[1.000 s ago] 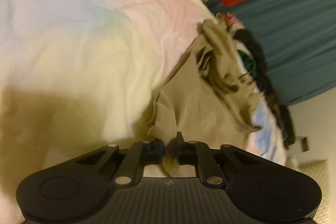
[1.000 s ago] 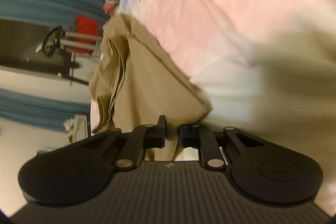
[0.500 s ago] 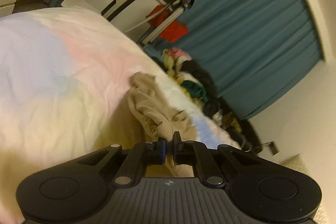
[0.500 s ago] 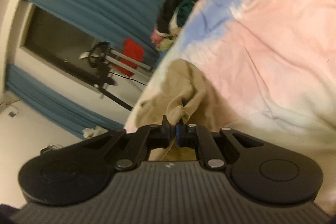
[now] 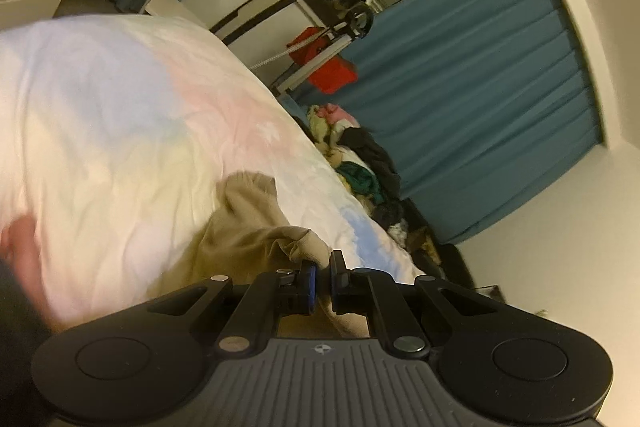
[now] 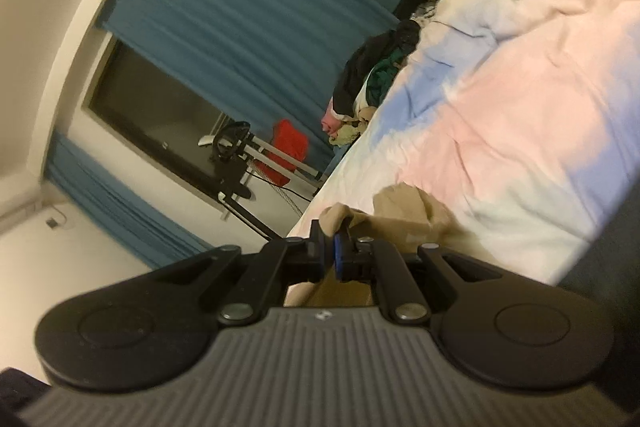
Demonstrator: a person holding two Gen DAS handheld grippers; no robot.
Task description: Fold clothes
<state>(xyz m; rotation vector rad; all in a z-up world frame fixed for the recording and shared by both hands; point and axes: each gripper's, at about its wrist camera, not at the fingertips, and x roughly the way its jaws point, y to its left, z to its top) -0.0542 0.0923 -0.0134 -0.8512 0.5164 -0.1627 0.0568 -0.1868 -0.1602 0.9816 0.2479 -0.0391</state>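
1. The left gripper (image 5: 323,267) has its fingers clenched on a bunched edge of the tan garment (image 5: 248,227).
2. The right gripper (image 6: 329,241) likewise grasps a fold of the same tan garment (image 6: 404,207) between closed fingers.
3. The garment lies crumpled on the near part of the bed (image 5: 120,131), over a pastel tie-dye cover (image 6: 500,115).
4. At the bed's far edge sits a pile of clothes (image 5: 360,163), with a blue curtain (image 5: 480,99) behind it.
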